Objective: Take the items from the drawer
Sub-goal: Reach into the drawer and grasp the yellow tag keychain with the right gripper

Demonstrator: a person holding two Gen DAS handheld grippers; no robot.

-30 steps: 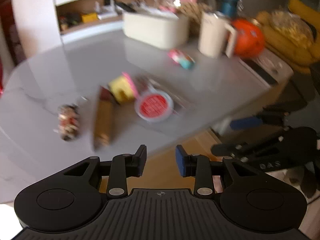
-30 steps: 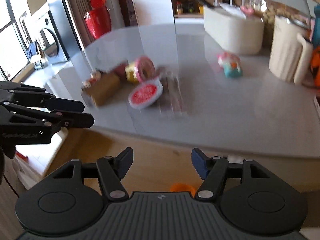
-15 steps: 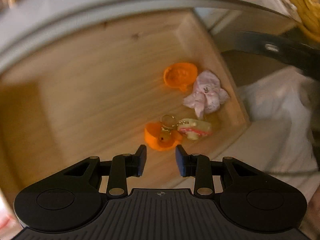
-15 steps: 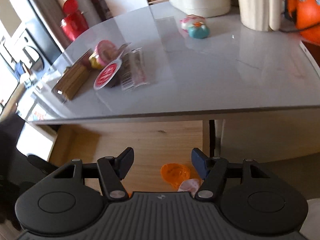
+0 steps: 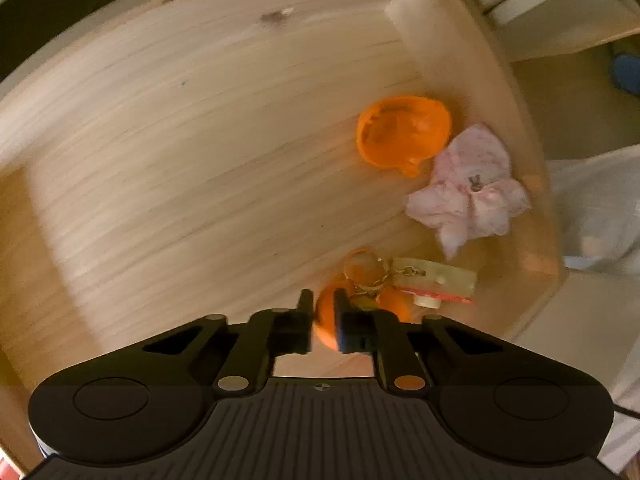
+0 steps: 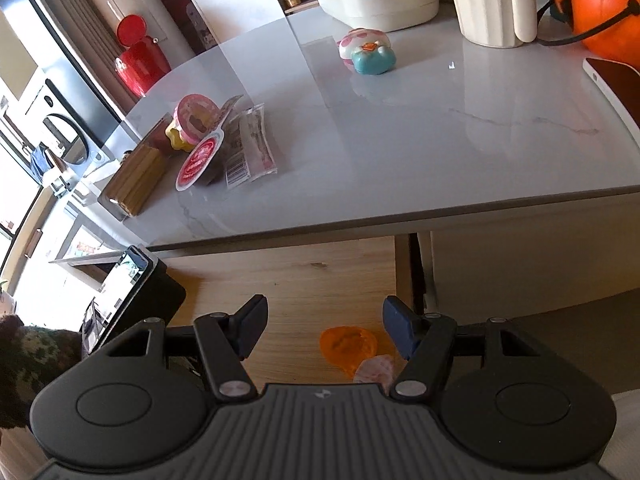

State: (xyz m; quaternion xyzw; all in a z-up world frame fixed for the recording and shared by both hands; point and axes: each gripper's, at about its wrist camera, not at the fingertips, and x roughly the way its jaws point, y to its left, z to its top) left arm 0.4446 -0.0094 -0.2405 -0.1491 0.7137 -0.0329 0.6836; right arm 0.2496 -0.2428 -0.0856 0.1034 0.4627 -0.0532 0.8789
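Left hand-held gripper (image 5: 322, 322) closing around a small orange plastic toy (image 5: 326, 320) in the open pale wooden drawer (image 5: 200, 140).

The jaws are standing nearly together with the toy's orange edge showing between them, though whether they are truly pinching it I cannot tell; the right hand-held gripper (image 6: 324, 330) is hovering above the drawer, spread wide and carrying nothing. The toy is lying near the drawer's front right corner, chained by a gold keyring (image 5: 366, 268) to a cream tag (image 5: 434, 282) just beside it (so all 3 are probably going to lift together, light but dangling). Its smooth, stiff shell is looking slippery; gripping across the body seems safest. An orange moulded cup (image 5: 402, 132) and a soft pink crumpled cloth (image 5: 474, 194) are lying further in, touching. The gripper is hiding much of the toy, and motion blur is softening its shape.
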